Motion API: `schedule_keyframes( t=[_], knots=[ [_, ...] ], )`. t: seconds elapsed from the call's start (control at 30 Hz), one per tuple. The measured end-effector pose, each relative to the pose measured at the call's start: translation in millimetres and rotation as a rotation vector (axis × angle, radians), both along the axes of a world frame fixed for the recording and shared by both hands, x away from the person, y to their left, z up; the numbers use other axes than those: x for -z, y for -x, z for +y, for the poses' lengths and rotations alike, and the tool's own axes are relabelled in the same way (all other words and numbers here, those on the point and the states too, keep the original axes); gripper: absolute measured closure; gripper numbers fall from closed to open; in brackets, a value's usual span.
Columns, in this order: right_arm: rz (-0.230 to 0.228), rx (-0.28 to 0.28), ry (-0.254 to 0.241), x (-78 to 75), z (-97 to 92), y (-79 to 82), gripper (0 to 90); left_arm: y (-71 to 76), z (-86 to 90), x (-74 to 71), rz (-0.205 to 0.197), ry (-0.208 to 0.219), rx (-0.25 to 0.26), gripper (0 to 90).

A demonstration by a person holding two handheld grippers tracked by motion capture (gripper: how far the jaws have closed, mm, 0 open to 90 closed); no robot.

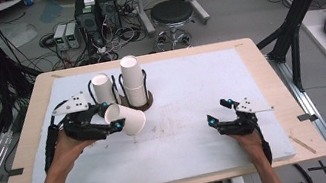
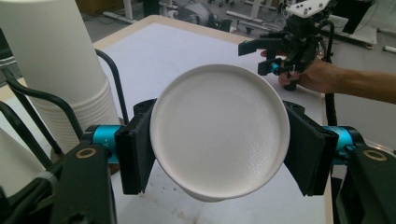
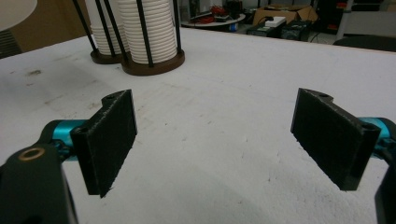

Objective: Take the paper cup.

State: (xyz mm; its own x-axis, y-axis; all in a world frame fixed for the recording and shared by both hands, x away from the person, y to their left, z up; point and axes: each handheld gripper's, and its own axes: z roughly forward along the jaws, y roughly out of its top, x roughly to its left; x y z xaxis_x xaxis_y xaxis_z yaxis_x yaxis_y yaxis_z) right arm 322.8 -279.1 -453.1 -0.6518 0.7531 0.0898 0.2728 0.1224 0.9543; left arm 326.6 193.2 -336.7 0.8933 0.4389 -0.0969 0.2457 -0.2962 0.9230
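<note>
My left gripper [image 1: 110, 116] is shut on a white paper cup [image 1: 127, 118], which lies tilted on its side just above the white mat, its mouth toward the table's middle. The left gripper view faces the cup's round base [image 2: 219, 130], with a pad pressing on each side of it. Just behind stand two stacks of white cups [image 1: 133, 81] in a black wire holder with a brown base [image 1: 146, 100]. My right gripper [image 1: 217, 111] rests low at the right of the mat. Its pads [image 3: 112, 140] stand wide apart with nothing between them, so it is open.
A white mat [image 1: 185, 82] covers most of the wooden table [image 1: 257, 59]. Beyond the far edge are a black stool [image 1: 171, 14], computer boxes [image 1: 96, 12] and cables on the floor. A black frame post [image 1: 299, 11] rises at the right.
</note>
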Motion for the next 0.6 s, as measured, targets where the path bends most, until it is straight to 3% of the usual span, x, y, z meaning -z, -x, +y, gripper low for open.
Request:
schedule_keyframes(
  t=[0.3,0.6],
  knots=[
    [-0.008,-0.003,0.006,0.0,0.0,0.2,14.9,4.2,5.9,17.4,0.007,0.029,0.015,33.7],
    [-0.007,0.001,0.013,0.0,0.7,0.0,14.8,4.4,9.0,23.4,0.003,0.035,0.016,33.7]
  ],
)
